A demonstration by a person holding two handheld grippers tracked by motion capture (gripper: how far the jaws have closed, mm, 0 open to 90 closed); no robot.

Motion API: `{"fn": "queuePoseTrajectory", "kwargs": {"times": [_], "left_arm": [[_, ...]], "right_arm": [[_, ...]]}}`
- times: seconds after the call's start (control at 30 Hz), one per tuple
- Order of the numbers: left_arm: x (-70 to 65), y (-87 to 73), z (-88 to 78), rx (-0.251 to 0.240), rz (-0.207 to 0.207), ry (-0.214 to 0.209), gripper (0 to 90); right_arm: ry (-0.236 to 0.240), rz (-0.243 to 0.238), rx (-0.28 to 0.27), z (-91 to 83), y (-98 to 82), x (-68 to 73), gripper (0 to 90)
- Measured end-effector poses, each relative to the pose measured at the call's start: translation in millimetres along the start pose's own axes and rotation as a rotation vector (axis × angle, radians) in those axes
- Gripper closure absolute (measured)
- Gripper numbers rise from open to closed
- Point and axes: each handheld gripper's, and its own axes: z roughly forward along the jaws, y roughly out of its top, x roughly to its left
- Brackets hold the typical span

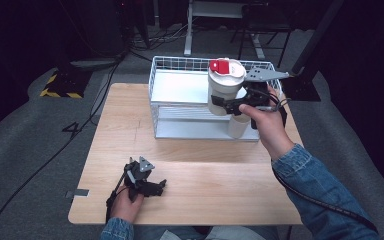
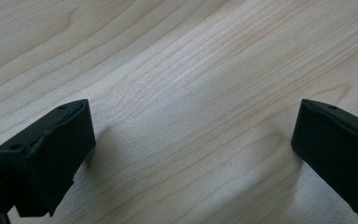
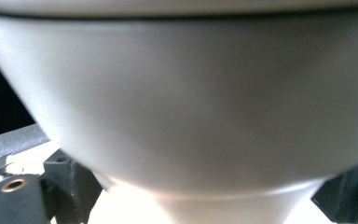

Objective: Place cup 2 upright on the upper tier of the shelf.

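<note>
A wooden tabletop [image 1: 195, 170] sits on grey carpet. Near its front edge the left tool [image 1: 152, 187] rests, jaws wide apart and empty. Farther back, the right tool [image 1: 230, 104] grips a white cup [image 1: 225, 87] with a red lid tab, held above the wire basket [image 1: 180, 75].

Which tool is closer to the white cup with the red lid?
The right one. The right tool grips the white cup above the wire basket. The left tool rests on the wooden table, far from the cup, jaws open.
</note>
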Motion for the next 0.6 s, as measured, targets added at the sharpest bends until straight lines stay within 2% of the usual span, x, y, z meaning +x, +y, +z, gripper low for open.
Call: {"fn": "queuePoseTrajectory", "kwargs": {"times": [0.17, 0.43, 0.6], "left_arm": [[-0.2, 0.0, 0.1, 0.001, -0.004, -0.001, 0.0], [0.0, 0.1, 0.1, 0.001, -0.001, 0.0, 0.0], [-0.1, 0.3, 0.6, -0.003, -0.008, 0.0, 0.0]], "right_arm": [[-0.038, 0.02, -0.014, 13.4, 8.1, -9.5, 11.9], [-0.094, 0.051, -0.022, 33.4, 10.3, -25.4, 11.9], [-0.111, 0.068, -0.025, 43.4, 10.9, -30.6, 11.9]]}}
